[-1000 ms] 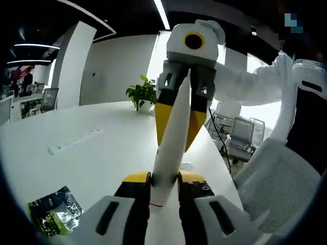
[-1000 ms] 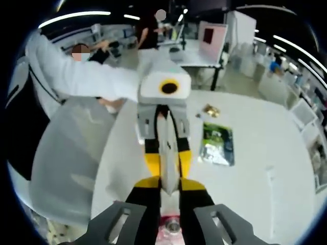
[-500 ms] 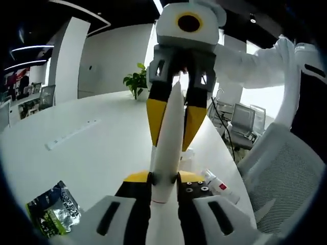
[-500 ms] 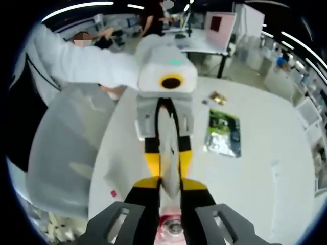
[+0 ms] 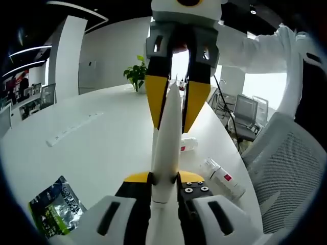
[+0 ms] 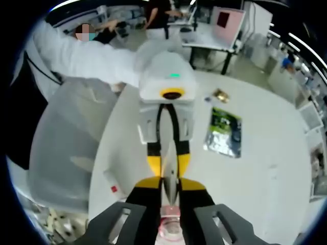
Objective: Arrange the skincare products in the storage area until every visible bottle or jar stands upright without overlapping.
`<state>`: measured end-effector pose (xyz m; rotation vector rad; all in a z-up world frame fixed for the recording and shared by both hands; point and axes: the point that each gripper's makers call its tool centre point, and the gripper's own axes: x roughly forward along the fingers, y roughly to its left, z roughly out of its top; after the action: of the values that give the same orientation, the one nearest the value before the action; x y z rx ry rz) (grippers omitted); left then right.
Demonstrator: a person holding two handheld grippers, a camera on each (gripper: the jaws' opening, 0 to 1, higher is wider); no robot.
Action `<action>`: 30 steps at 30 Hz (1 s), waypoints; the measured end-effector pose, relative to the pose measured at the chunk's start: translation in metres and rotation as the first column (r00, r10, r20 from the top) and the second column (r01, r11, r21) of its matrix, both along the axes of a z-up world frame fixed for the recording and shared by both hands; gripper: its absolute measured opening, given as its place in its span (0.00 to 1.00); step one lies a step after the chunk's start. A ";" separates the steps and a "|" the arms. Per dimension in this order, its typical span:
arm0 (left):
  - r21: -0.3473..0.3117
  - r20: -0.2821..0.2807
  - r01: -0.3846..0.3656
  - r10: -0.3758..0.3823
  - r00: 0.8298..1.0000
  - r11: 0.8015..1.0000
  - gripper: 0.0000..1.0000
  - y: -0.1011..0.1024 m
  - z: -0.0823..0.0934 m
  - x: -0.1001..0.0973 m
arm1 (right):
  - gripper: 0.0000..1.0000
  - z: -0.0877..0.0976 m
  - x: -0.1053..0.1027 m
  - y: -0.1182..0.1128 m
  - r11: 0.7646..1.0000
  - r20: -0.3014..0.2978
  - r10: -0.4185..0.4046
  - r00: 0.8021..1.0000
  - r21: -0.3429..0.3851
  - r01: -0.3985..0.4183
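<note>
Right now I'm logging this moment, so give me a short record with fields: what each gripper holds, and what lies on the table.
left gripper: shut on the long white tube
right gripper: shut on the same tube's other end
tube: held between both grippers, above the round white table
lying down: white bottle with a red label
flat on table: green foil sachet; white power strip
background: potted green plant; grey mesh chair

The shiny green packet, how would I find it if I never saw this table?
Look at the big white table. Near the edge closest to the left gripper, off to one side of it, lies a flat shiny green packet with white letters. The white tube and white bottle nearby are round; this is the flat, dark one.
</note>
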<state>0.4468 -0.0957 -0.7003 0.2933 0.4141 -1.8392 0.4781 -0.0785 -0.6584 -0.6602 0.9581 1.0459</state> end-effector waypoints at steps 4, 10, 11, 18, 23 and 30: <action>0.003 0.011 0.001 -0.001 1.000 1.000 0.14 -0.004 0.001 0.002 | 0.01 0.006 -0.001 0.001 1.000 0.006 0.011 1.000 -0.015 -0.011; 0.002 0.004 -0.020 0.020 1.000 1.000 0.15 -0.006 -0.002 0.016 | 0.00 0.007 -0.001 -0.003 0.999 0.012 0.016 1.000 -0.049 -0.015; -0.002 0.009 -0.027 0.027 1.000 1.000 0.15 -0.007 -0.002 0.018 | 0.00 0.007 -0.002 -0.004 0.999 0.010 0.009 1.000 -0.050 -0.008; -0.022 -0.011 -0.065 0.065 0.998 0.998 0.16 -0.010 0.000 0.030 | 0.00 0.011 -0.001 -0.010 0.998 0.012 -0.029 1.000 -0.046 0.029; -0.027 -0.017 -0.072 0.072 0.997 0.997 0.16 -0.009 -0.001 0.038 | 0.00 0.015 -0.001 -0.010 0.999 0.012 -0.040 0.999 -0.033 0.041; -0.032 -0.028 -0.082 0.081 0.996 0.996 0.17 -0.013 -0.002 0.036 | 0.00 0.017 0.000 -0.011 0.998 0.014 -0.044 0.999 -0.051 0.045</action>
<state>0.4826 -0.1089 -0.7023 0.2265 0.4075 -1.7702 0.4779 -0.0896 -0.6410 -0.6839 0.9871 0.9794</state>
